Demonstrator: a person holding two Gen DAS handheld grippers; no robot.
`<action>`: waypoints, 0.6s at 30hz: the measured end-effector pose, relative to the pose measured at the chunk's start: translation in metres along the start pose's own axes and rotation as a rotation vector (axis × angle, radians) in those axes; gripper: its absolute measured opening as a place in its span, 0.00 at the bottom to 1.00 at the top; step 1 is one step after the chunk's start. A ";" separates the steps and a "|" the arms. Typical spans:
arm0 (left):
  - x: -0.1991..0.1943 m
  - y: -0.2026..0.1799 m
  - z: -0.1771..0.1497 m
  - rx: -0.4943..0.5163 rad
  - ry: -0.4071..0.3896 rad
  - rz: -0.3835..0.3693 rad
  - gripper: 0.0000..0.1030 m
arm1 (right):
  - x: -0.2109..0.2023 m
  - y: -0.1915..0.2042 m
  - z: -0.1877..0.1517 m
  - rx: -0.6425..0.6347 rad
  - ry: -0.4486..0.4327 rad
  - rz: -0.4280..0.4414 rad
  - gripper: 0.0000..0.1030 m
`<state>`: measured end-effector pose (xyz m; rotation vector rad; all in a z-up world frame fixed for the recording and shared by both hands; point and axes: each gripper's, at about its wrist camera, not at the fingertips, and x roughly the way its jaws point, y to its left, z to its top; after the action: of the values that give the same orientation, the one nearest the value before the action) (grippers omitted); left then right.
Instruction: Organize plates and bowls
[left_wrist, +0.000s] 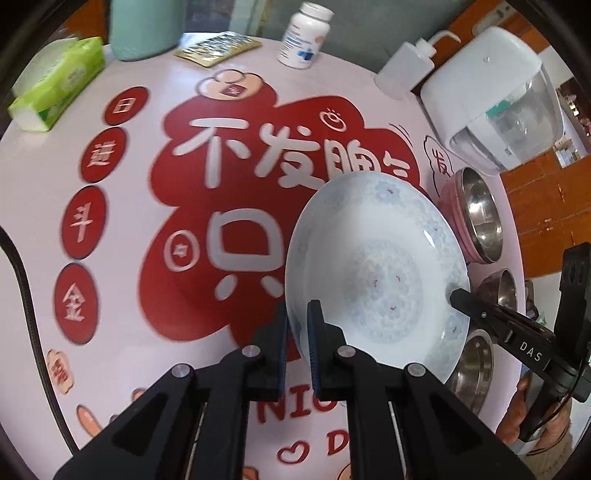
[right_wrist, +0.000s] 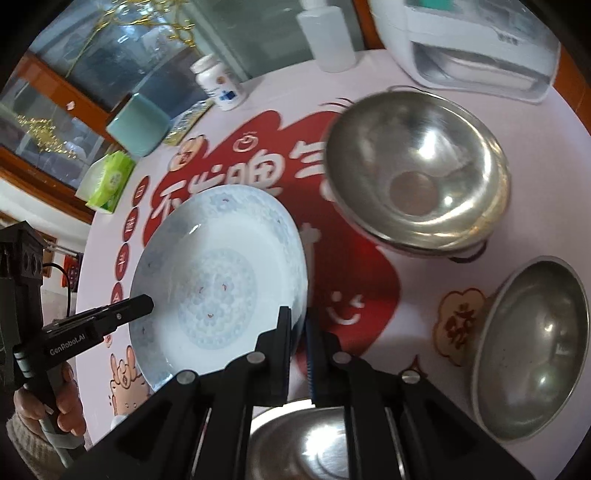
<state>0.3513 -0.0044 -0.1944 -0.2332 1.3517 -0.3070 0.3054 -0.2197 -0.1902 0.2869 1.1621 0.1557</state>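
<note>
Porcelain plate (left_wrist: 376, 273), white with pale blue flowers, hangs tilted above the table (left_wrist: 147, 229), left of the steel bowls (right_wrist: 417, 173). Left gripper (left_wrist: 297, 332) and right gripper (right_wrist: 299, 332) each pinch opposite rim edges. Carrying step, I judge; next needs a level, coordinated set-down.

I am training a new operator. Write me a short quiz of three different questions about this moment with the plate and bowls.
1. True or false: both grippers grip the rim of the white plate.
2. How many steel bowls show in the right wrist view?
3. The pill bottle is: A) lying flat B) upright C) inside a bowl.

Key: 1 true: left gripper, right gripper. 2 three, or more if the far ones are stacked. 3 B.
</note>
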 end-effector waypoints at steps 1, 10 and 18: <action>-0.007 0.004 -0.003 -0.004 -0.008 0.002 0.08 | -0.002 0.004 -0.001 -0.009 -0.003 0.004 0.06; -0.070 0.031 -0.049 -0.023 -0.057 0.016 0.08 | -0.037 0.060 -0.032 -0.105 -0.041 0.059 0.06; -0.122 0.060 -0.132 -0.050 -0.061 0.026 0.08 | -0.052 0.100 -0.101 -0.151 -0.004 0.108 0.06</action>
<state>0.2045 0.0957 -0.1300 -0.2648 1.3022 -0.2432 0.1946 -0.1241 -0.1513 0.2167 1.1247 0.3361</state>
